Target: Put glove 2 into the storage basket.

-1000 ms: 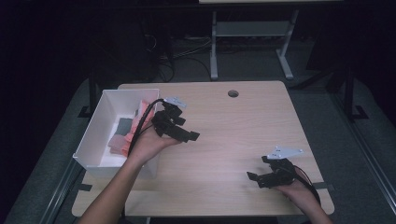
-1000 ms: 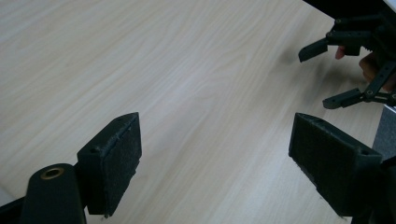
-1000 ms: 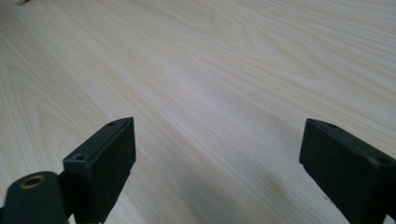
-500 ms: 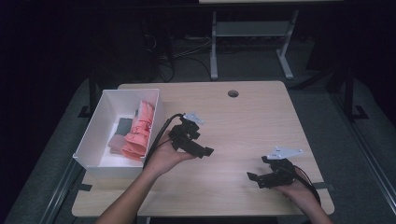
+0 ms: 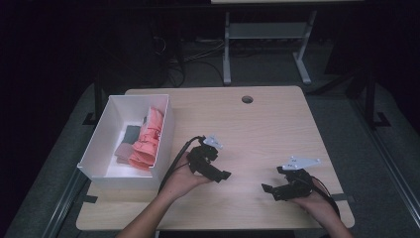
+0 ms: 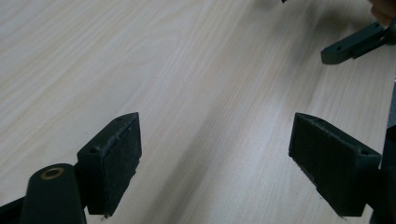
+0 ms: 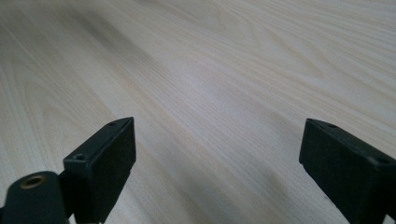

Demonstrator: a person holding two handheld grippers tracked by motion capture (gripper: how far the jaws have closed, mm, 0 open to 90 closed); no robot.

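Note:
My left gripper (image 5: pixel 218 171) hovers over the middle front of the wooden table (image 5: pixel 262 129), held in a hand. Its jaws are open with nothing between them, and bare wood shows beyond the left gripper (image 6: pixel 215 135) in its own view. My right gripper (image 5: pixel 274 179) rests near the front right edge, also open and holding nothing. In the right gripper view, the right gripper (image 7: pixel 219 140) frames plain tabletop. One jaw of the right gripper (image 6: pixel 350 44) shows at the top right of the left gripper view.
A white box (image 5: pixel 166 131) stands at the table's left side, holding a pink cloth (image 5: pixel 147 140) and a grey piece (image 5: pixel 130 134). A round cable hole (image 5: pixel 247 99) lies near the far edge. Metal stand legs (image 5: pixel 227 54) rise behind the table.
My left gripper has moved from beside the white box to the right and toward the front of the table. The right gripper has stayed in place.

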